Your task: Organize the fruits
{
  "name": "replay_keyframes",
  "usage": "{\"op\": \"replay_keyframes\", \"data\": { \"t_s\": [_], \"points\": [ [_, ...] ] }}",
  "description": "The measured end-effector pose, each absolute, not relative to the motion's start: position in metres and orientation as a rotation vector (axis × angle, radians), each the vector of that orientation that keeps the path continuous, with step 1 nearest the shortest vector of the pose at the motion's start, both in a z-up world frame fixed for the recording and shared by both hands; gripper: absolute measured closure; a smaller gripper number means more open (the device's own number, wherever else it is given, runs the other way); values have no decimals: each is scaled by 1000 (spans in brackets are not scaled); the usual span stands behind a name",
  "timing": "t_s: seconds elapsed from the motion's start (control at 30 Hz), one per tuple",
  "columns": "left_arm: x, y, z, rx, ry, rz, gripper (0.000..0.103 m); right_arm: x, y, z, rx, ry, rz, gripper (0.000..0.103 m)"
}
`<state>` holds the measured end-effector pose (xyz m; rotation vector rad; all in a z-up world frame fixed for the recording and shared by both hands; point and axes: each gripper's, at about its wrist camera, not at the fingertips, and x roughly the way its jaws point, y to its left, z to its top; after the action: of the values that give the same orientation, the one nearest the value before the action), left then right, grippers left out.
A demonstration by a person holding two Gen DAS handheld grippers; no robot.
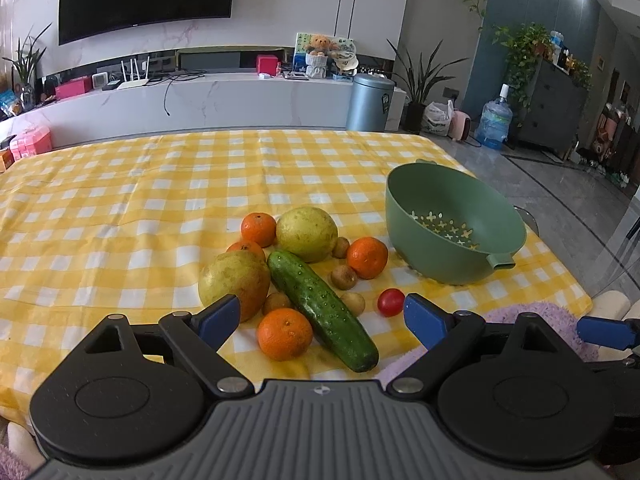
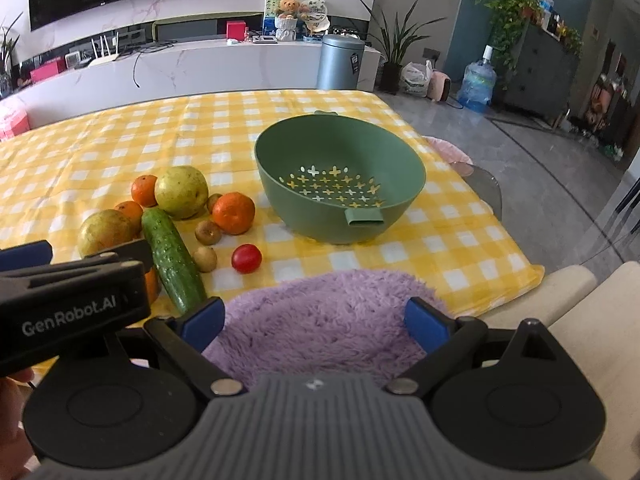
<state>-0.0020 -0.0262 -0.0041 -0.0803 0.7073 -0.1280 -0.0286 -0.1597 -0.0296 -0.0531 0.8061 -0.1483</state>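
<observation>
A pile of produce lies on the yellow checked tablecloth [image 1: 120, 200]: two yellow-green pears [image 1: 307, 233] [image 1: 234, 282], several oranges [image 1: 285, 334], a cucumber [image 1: 322, 309], small brown fruits [image 1: 343, 277] and a red tomato [image 1: 391, 302]. An empty green colander bowl [image 1: 454, 224] stands to their right; it also shows in the right wrist view [image 2: 340, 178]. My left gripper [image 1: 322, 320] is open and empty, just in front of the pile. My right gripper [image 2: 314, 320] is open and empty, over a purple fluffy cushion [image 2: 320, 328] at the table's near edge.
The left gripper's body [image 2: 72, 308] shows at the left of the right wrist view, hiding part of the pile. The table's right edge drops to a grey floor [image 2: 560, 168]. A cream chair [image 2: 592, 320] stands at the near right.
</observation>
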Motion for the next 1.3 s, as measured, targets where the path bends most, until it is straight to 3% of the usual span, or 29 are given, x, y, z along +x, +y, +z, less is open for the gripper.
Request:
{"op": "replay_keyframes", "data": {
  "t_s": [1.3],
  "points": [
    [1,-23,-10,-69,723,-117,0,-27,-153,-35,-93,814,-150,9]
  ]
}}
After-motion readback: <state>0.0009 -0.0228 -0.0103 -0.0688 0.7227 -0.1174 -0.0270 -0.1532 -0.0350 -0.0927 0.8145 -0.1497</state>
